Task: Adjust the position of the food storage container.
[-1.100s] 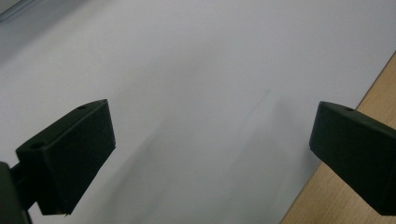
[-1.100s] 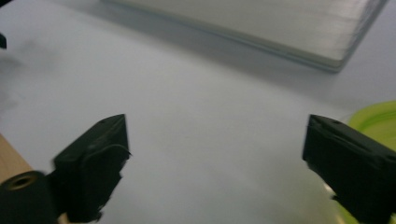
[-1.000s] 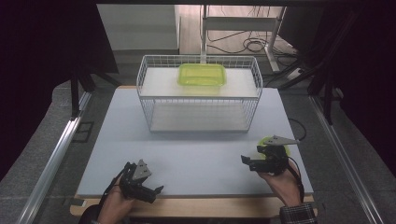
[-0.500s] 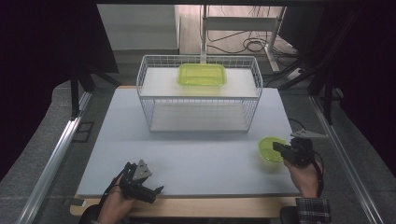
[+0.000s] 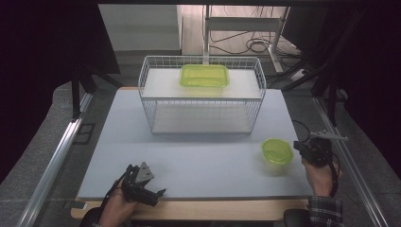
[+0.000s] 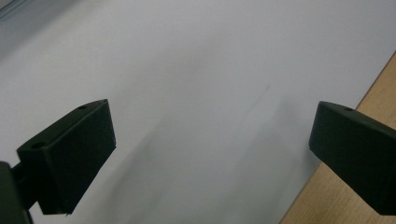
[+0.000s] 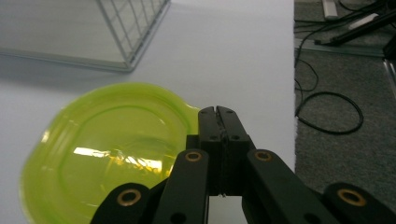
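Now the round green container [image 5: 277, 151] sits on the worktop [image 5: 198, 161] near its right edge, released since a second ago; the right gripper [image 5: 302, 147] has withdrawn beside it, jaws pressed together and empty. The left gripper [image 5: 153, 195] rests spread at the front edge.

Round green bowl [image 5: 277, 151] near right on the table [image 5: 198, 156], right gripper [image 5: 307, 150] touching its rim, wire basket [image 5: 201, 94] far (rectangular green container [image 5: 204, 75] on top), left gripper [image 5: 144, 187] near left.
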`<state>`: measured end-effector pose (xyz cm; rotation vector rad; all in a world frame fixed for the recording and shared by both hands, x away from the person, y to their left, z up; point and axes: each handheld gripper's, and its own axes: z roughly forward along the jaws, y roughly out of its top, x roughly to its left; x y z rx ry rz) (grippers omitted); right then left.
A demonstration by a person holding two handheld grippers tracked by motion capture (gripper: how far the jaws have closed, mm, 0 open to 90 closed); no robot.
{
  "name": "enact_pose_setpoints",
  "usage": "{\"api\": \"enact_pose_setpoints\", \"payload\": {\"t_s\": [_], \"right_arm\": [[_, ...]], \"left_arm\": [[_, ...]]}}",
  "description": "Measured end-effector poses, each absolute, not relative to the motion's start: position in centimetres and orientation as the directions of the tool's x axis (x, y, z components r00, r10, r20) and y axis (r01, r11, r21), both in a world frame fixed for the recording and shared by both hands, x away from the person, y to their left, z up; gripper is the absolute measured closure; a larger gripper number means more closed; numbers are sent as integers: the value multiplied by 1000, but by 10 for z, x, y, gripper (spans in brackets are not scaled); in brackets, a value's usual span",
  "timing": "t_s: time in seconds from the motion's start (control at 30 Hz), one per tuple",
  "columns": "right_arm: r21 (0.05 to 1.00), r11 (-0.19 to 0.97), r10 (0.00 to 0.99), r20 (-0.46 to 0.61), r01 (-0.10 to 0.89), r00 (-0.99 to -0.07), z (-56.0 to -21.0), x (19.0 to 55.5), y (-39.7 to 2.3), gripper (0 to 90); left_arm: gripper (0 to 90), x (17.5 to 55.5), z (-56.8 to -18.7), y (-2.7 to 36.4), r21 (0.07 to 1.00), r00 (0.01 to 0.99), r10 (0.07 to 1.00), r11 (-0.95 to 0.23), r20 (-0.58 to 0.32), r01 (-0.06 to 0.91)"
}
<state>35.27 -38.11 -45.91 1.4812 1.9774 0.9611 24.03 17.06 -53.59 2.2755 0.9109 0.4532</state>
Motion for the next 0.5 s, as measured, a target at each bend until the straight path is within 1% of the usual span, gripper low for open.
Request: {"api": "enact_pose_setpoints", "payload": {"t_s": [0.2, 0.37, 0.5], "right_arm": [[758, 169, 958, 23, 630, -286, -467, 356, -383, 892], [745, 181, 955, 23, 641, -296, -470, 356, -380, 892], [735, 179, 959, 18, 654, -282, -472, 356, -375, 892]], "left_arm": [[3, 240, -536, 170, 667, 702, 707, -560, 78, 491], [3, 240, -537, 170, 664, 704, 706, -563, 78, 491], [3, 240, -537, 169, 659, 707, 703, -570, 82, 491]]}}
